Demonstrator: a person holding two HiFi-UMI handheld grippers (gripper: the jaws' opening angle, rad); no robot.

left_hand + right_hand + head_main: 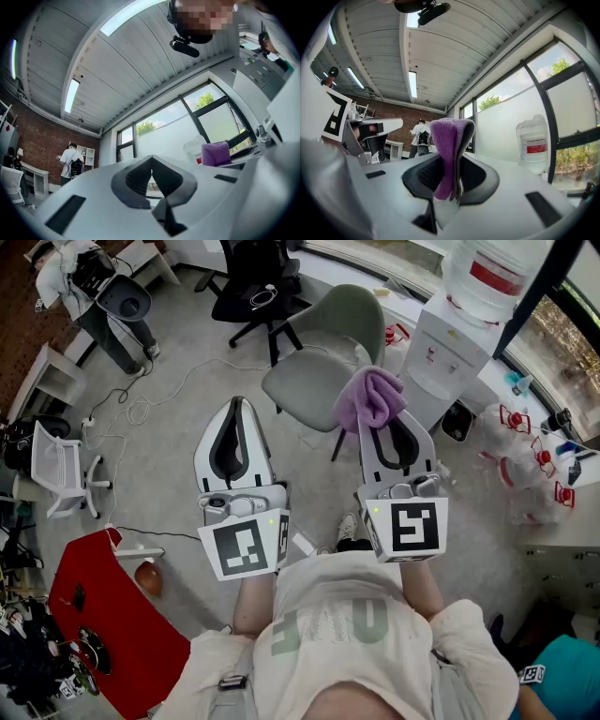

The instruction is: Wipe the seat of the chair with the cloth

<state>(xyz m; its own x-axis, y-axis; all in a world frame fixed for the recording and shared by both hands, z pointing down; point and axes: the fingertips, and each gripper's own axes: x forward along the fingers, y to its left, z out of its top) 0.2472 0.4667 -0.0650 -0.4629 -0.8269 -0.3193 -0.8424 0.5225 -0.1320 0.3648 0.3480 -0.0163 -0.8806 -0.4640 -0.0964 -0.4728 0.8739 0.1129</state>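
My right claw (450, 174) is clamped shut on the purple fluffy microfibre cloth (448, 149), which is pinched between the pads and flops over the tips. My left claw (151, 165) is closed too, tips meeting with nothing between them. Both claws are raised and aimed out at the windows and ceiling, so I judge the cloth is in the air and not on anything.

From the head view, the grey-green moulded plastic chair (302, 381) stands on the floor just ahead, its seat bare. The cloth (371, 397) overlaps the seat's near edge only by line of sight.

The cloth is in hand, but I reckon no wiping has begun: I have yet to lower it onto the seat and sweep across.
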